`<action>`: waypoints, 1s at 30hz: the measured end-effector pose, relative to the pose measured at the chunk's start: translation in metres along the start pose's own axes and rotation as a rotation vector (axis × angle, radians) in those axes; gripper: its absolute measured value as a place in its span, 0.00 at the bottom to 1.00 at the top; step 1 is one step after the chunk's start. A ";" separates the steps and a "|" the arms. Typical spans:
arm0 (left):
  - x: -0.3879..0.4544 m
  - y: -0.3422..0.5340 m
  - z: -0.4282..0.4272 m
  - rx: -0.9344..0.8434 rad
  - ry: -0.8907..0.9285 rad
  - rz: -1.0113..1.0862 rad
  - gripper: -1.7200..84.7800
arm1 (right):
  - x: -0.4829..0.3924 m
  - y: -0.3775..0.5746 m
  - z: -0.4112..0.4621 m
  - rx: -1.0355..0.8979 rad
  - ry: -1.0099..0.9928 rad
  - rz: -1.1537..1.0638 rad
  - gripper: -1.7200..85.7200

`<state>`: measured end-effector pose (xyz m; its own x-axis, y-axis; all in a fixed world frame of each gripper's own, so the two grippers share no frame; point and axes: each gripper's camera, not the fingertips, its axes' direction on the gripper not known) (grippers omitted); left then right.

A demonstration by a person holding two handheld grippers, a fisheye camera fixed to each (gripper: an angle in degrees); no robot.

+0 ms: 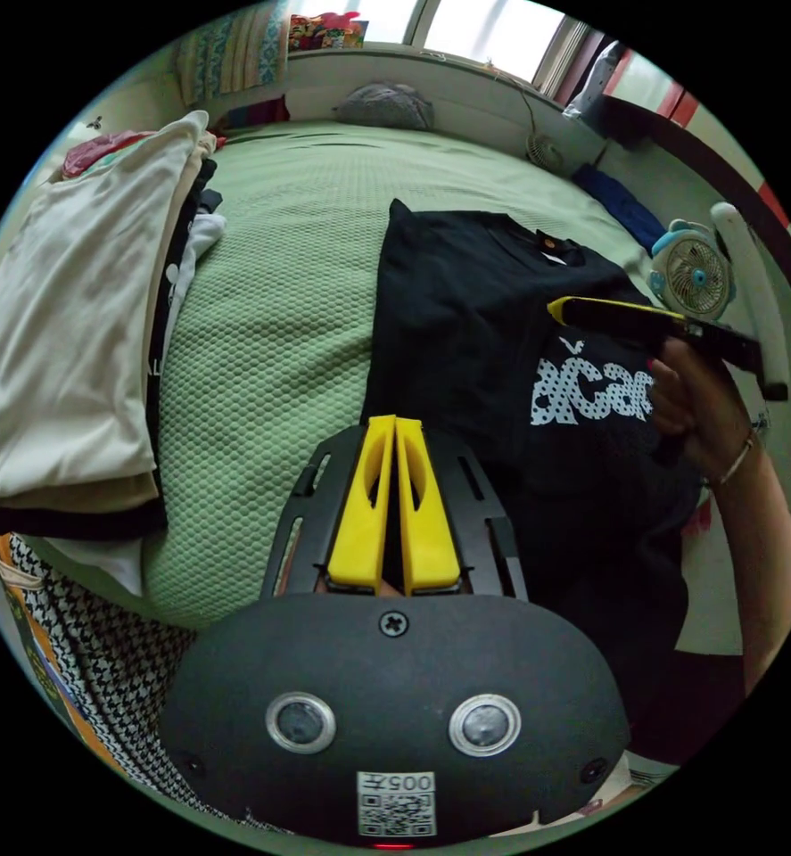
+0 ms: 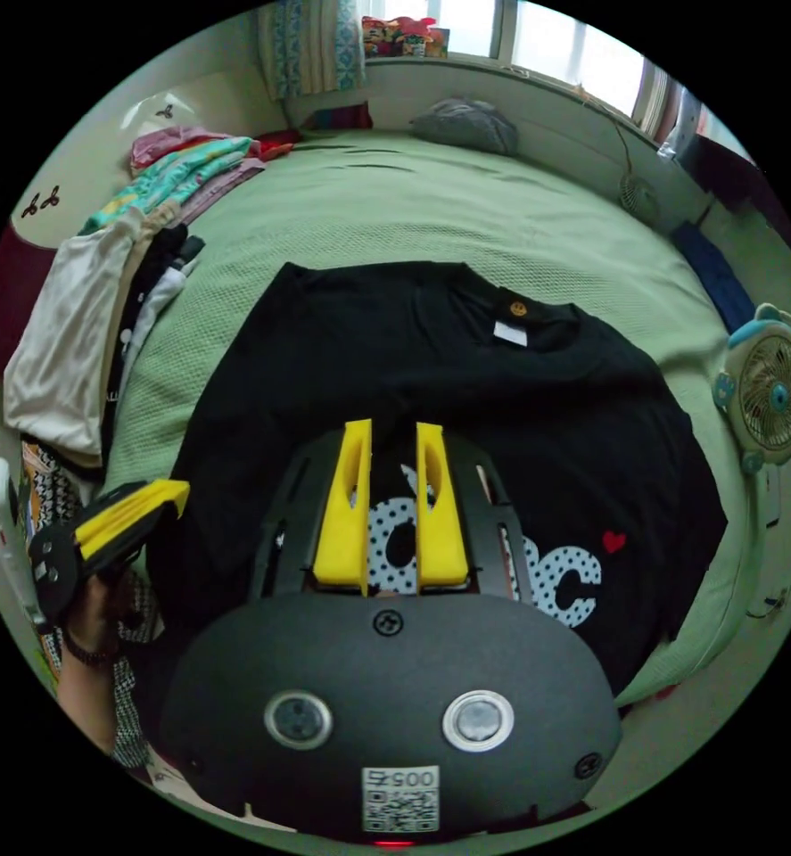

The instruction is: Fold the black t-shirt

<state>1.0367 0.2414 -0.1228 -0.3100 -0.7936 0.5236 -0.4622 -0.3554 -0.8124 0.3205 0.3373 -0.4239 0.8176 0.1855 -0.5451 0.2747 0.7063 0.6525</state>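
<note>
Two fisheye views looked over a green bed (image 2: 466, 205) with clothes on it.

In the left gripper view, a pile of folded clothes (image 1: 74, 339) lay at the left of the frame, a cream piece on top and darker pieces under it. A checked black-and-white cloth (image 1: 101, 660) showed at the lower left. At the lower centre, the left gripper (image 1: 394, 423) held its yellow jaws pressed together with nothing between them, the tips just over the near edge of the black t-shirt (image 1: 466, 330). That shirt lay right of centre on the bed, its white dotted lettering (image 1: 591, 392) toward the right. Further right, a hand (image 1: 698, 410) held the right gripper (image 1: 560, 309) above the shirt; its jaws looked closed from the side. A small blue fan (image 1: 694, 276) stood at the right edge.

In the right gripper view, the pile of folded clothes (image 2: 83, 357) ran along the left edge of the bed. At the lower left, the left gripper (image 2: 177, 492) appeared with its jaws together, held in a hand (image 2: 101, 597) beside the shirt's edge. The black t-shirt (image 2: 413, 357) lay spread flat across the middle of the bed, neckline toward the top of the frame. At the lower centre, the right gripper (image 2: 393, 430) hovered over the lettering (image 2: 466, 553) with its jaws slightly parted, grasping nothing. A small red heart (image 2: 613, 540) showed right of the letters. The fan (image 2: 774, 392) stood at the far right.
</note>
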 end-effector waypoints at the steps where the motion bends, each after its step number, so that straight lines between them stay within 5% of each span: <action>1: 0.002 -0.001 0.003 0.000 0.002 0.001 0.01 | 0.002 -0.004 0.003 -0.014 0.015 0.011 0.08; 11: 0.025 0.012 0.016 0.086 0.042 -0.005 0.01 | 0.001 0.019 -0.057 0.190 -0.021 0.065 0.08; 16: 0.045 0.019 0.019 0.126 0.042 0.031 0.01 | -0.016 0.001 -0.072 0.192 -0.078 -0.066 0.08; 24: 0.079 0.017 0.053 0.075 0.042 0.041 0.01 | -0.002 -0.047 -0.038 -0.019 -0.132 0.024 0.09; 30: 0.112 0.015 0.089 0.049 0.030 0.032 0.01 | 0.019 -0.045 -0.051 0.026 -0.108 0.067 0.07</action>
<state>1.0692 0.1032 -0.0991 -0.3492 -0.7897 0.5044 -0.4112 -0.3546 -0.8398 0.2984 0.3435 -0.4906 0.8838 0.1559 -0.4411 0.2299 0.6764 0.6997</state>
